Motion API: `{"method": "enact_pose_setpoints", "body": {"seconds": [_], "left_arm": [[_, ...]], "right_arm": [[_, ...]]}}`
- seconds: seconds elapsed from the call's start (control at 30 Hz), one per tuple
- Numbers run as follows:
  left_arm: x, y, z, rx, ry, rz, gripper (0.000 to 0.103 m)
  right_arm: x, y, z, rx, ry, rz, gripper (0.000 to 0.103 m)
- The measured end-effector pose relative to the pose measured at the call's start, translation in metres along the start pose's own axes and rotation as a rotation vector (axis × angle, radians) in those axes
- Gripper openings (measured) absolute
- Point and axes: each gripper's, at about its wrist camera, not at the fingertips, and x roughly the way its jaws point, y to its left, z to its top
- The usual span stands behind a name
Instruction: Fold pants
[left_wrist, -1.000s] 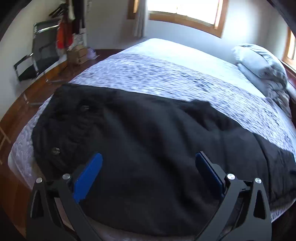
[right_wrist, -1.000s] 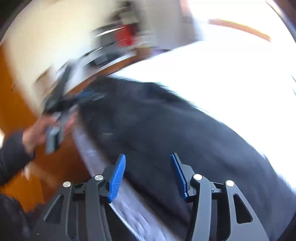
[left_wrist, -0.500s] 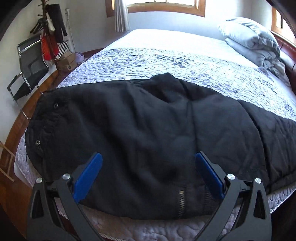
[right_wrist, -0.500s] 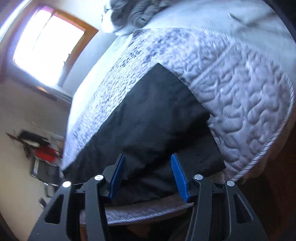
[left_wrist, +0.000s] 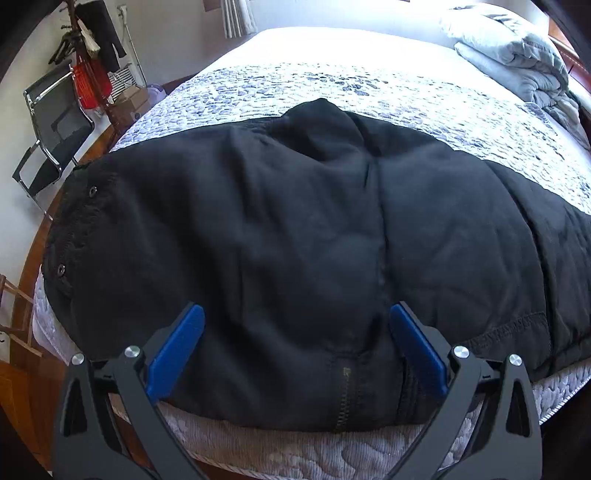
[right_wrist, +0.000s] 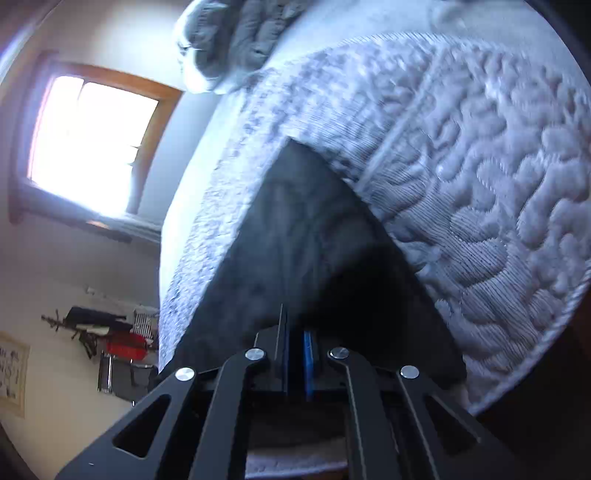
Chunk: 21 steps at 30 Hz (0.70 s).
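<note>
Right wrist view shows the change: the right gripper (right_wrist: 295, 354), whose jaws were apart half a second ago with black cloth between them, has just closed, and its blue pads (right_wrist: 308, 363) now stand almost together at the hem end of the pants (right_wrist: 306, 236). Dark cloth lies right at the tips, so it looks like a pinch on the hem, though the cloth inside the pads is too dark to see plainly.

Left wrist view has come in nearer to the pants (left_wrist: 295, 240) than a second ago, and the zip (left_wrist: 343, 391) at their near edge now shows. The left gripper (left_wrist: 295, 347) is wide, hovering over the zip and holding nothing.

The pants lie flat across the near end of the bed (left_wrist: 369, 85), waist toward the chair (left_wrist: 55, 122).

I judge one grasp made and the other pending, so no fold has begun.

No brand or label is legible; a wall sheet (right_wrist: 11, 373) carries marks too blurred to read.
</note>
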Motion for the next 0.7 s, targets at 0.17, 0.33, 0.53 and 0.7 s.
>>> {"method": "enact_pose_setpoints", "body": {"seconds": [0.17, 0.33, 0.53, 0.7], "left_arm": [[-0.001, 0.000, 0.001, 0.006, -0.002, 0.007, 0.100], [-0.001, -0.001, 0.004, -0.003, 0.006, 0.011, 0.100], [-0.010, -0.002, 0.003, 0.008, 0.003, 0.012, 0.100], [-0.018, -0.001, 0.001, -0.001, -0.003, 0.004, 0.100]], "right_arm": [[-0.017, -0.005, -0.011, -0.022, 0.062, -0.060, 0.005], [-0.011, -0.033, -0.021, 0.024, 0.110, -0.097, 0.016], [-0.035, -0.025, -0.026, 0.045, 0.064, -0.089, 0.047], [-0.032, -0.048, -0.035, 0.182, 0.075, 0.000, 0.054]]}}
